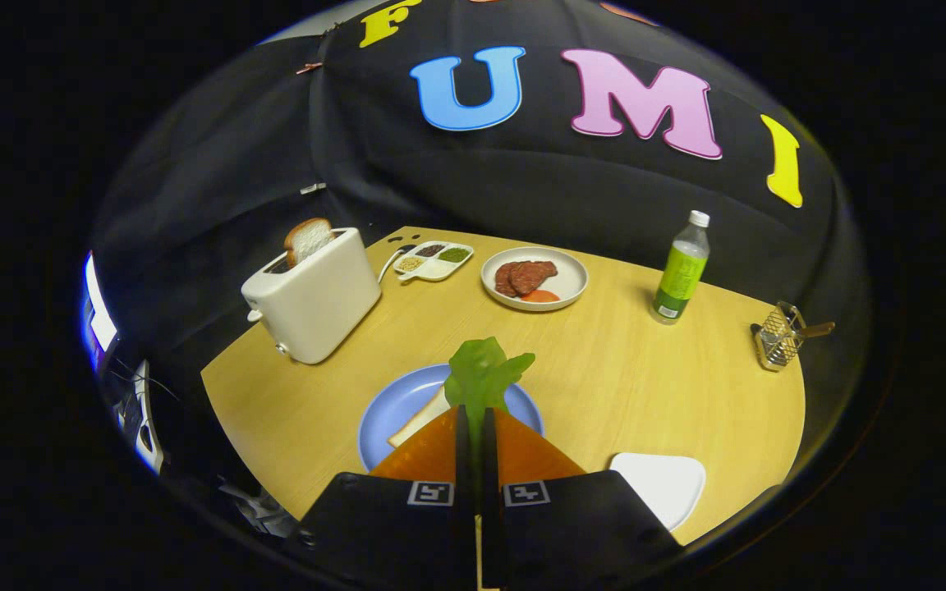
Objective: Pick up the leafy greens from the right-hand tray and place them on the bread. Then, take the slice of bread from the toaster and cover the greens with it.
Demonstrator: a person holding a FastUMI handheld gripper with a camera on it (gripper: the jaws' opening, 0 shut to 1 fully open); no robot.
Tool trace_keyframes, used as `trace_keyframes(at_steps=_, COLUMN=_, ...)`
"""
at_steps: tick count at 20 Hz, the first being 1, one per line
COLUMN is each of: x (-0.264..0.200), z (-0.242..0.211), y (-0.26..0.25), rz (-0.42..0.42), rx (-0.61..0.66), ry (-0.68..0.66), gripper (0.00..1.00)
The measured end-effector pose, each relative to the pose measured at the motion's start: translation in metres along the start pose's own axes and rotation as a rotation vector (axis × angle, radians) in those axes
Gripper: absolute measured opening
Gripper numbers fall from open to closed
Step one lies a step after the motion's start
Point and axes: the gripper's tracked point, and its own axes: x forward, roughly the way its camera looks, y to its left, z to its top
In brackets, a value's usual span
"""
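My gripper (475, 417) is shut on the leafy greens (483, 374), which stick up from between the fingertips. It hangs over a blue plate (387, 414) on the wooden table; a slice of bread (421, 419) lies on that plate, partly hidden by the fingers. Beyond and to the left stands a white toaster (317, 295) with a second bread slice (306, 240) poking out of its slot. A white tray (663, 484) lies to the right of the fingers with nothing on it.
At the back stand a white plate with meat slices (534, 277), a small divided dish of seasonings (433, 260), a green-labelled bottle (681, 269) and a wire basket (777, 336) at the far right edge. Bare tabletop (621, 369) lies between them and the blue plate.
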Motion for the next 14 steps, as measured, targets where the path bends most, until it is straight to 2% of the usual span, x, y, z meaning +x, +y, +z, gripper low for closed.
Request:
trace_keyframes(at_steps=5, x=0.044, z=-0.015, y=0.024, rz=0.008, rx=-0.013, ry=0.048, gripper=0.09)
trace_keyframes(at_steps=10, x=0.067, z=-0.035, y=0.020, rz=-0.047, rx=-0.006, ry=0.114, gripper=0.16)
trace_keyframes(at_steps=12, x=0.068, z=-0.040, y=0.024, rz=-0.042, rx=0.018, ry=0.129, gripper=0.22)
trace_keyframes(at_steps=13, x=0.068, z=-0.040, y=0.027, rz=-0.039, rx=0.016, ry=0.133, gripper=0.34)
trace_keyframes(at_steps=14, x=0.068, z=-0.040, y=0.026, rz=-0.047, rx=0.008, ry=0.133, gripper=0.38)
